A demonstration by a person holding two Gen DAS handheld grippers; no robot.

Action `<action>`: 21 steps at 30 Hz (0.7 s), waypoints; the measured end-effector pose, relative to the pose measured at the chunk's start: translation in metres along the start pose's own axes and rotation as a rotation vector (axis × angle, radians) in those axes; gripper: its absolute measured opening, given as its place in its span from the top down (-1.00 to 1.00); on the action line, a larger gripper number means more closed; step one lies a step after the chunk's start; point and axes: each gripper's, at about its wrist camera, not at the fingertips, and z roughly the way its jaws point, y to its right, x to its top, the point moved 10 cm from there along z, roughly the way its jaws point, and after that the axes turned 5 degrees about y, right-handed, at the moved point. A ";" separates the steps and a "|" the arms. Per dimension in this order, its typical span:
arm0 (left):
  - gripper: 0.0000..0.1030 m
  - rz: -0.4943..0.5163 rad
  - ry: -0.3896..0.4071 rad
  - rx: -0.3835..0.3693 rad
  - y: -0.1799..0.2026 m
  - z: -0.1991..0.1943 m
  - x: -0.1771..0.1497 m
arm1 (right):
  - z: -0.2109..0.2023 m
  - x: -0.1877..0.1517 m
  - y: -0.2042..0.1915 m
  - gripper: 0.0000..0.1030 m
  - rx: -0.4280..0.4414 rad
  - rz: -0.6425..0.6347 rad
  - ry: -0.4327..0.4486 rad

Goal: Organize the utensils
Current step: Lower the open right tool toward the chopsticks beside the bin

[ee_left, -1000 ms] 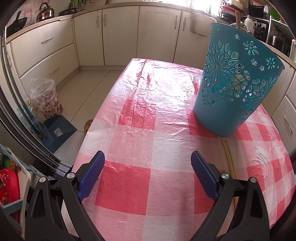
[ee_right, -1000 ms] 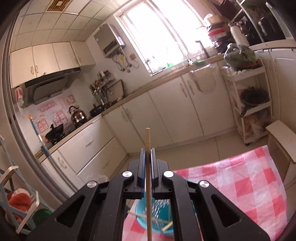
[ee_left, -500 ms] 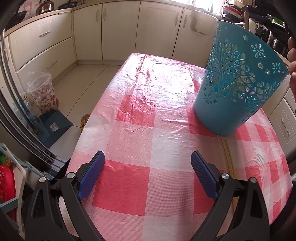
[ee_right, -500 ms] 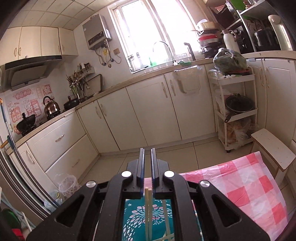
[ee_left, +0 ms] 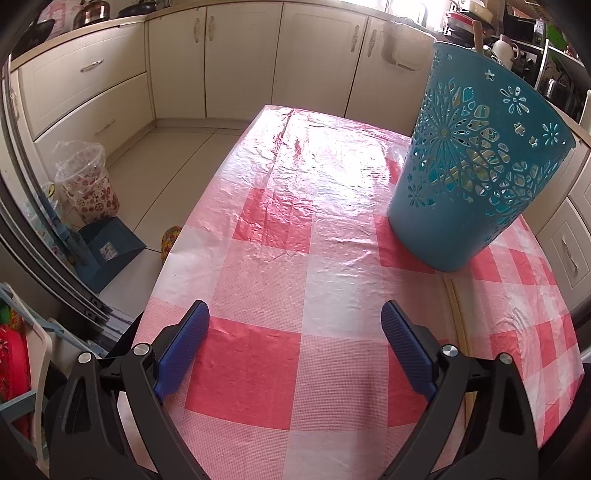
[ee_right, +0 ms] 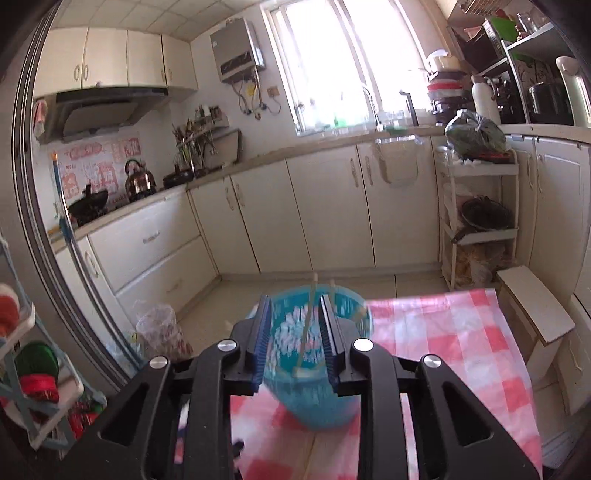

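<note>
Left wrist view showed the left tool with its blue pads spread wide and nothing between them, poised over the surface, which wore a pink-and-white checked plastic cloth. A teal cut-out basket stood upright toward the far right of that surface, and pale chopsticks could be made out through its perforations, with one wooden tip poking above the rim. More chopsticks lay flat on the cloth just in front of the basket's base, running toward the camera beside the right-hand finger of the tool. Off the left edge, on the floor, stood a bin lined with a clear bag and a blue dustpan.

Right wrist view (noticeably blurred in its lower half) showed the right tool above and just short of the same basket, looking down into its mouth. Its jaws were opening, a modest gap between the pads, and they gripped nothing; thin chopsticks showed through that gap but stood inside the basket, leaning on its far rim, clear of the pads. Beyond were cream cabinets, a kettle on the counter and a bright window.
</note>
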 end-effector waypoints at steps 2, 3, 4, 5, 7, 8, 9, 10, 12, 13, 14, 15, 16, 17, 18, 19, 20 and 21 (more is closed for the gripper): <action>-0.75 0.002 0.001 0.001 -0.001 0.000 0.000 | 0.016 -0.062 0.005 0.55 -0.005 0.010 -0.170; -0.75 0.003 0.001 0.001 -0.001 0.000 0.000 | 0.026 -0.091 0.008 0.59 -0.007 0.024 -0.251; -0.75 0.003 0.001 0.002 -0.001 0.000 0.001 | 0.036 -0.112 0.012 0.73 -0.013 0.034 -0.307; -0.75 0.002 0.001 0.001 -0.001 0.000 0.001 | 0.045 -0.129 0.016 0.80 -0.025 0.041 -0.348; -0.75 0.000 0.004 -0.003 -0.001 0.000 0.001 | 0.060 -0.142 0.022 0.80 -0.033 0.074 -0.386; -0.75 -0.003 0.005 -0.004 -0.001 0.000 0.001 | 0.066 -0.143 0.023 0.80 -0.036 0.082 -0.391; -0.75 -0.006 0.005 -0.004 -0.001 0.000 0.001 | 0.070 -0.143 0.023 0.80 -0.042 0.083 -0.393; -0.75 -0.009 0.002 -0.003 -0.002 0.000 0.001 | 0.073 -0.141 0.022 0.80 -0.038 0.088 -0.392; -0.75 -0.012 -0.003 -0.003 -0.002 0.001 0.000 | 0.079 -0.138 0.017 0.80 -0.028 0.094 -0.393; -0.75 -0.011 -0.004 -0.003 -0.002 0.002 0.000 | 0.082 -0.137 0.014 0.80 -0.026 0.095 -0.393; -0.75 -0.010 -0.005 -0.003 -0.001 0.002 0.000 | 0.084 -0.136 0.012 0.80 -0.024 0.097 -0.393; -0.75 -0.009 -0.004 -0.003 -0.001 0.002 0.000 | 0.086 -0.136 0.011 0.80 -0.023 0.097 -0.392; -0.75 -0.008 -0.004 -0.005 -0.001 0.002 0.000 | 0.087 -0.137 0.011 0.80 -0.025 0.094 -0.389; -0.75 -0.008 -0.003 -0.005 0.000 0.002 0.000 | 0.089 -0.136 0.010 0.80 -0.029 0.089 -0.387; -0.75 -0.009 -0.003 -0.006 0.000 0.002 0.000 | 0.090 -0.137 0.010 0.80 -0.031 0.090 -0.387; -0.75 -0.010 -0.003 -0.007 0.000 0.002 0.000 | 0.091 -0.137 0.009 0.80 -0.023 0.102 -0.391; -0.75 -0.010 -0.003 -0.008 0.000 0.001 0.000 | 0.088 -0.139 0.012 0.80 -0.015 0.119 -0.394; -0.75 -0.010 -0.003 -0.008 0.000 0.001 0.000 | 0.089 -0.138 0.011 0.80 -0.014 0.125 -0.395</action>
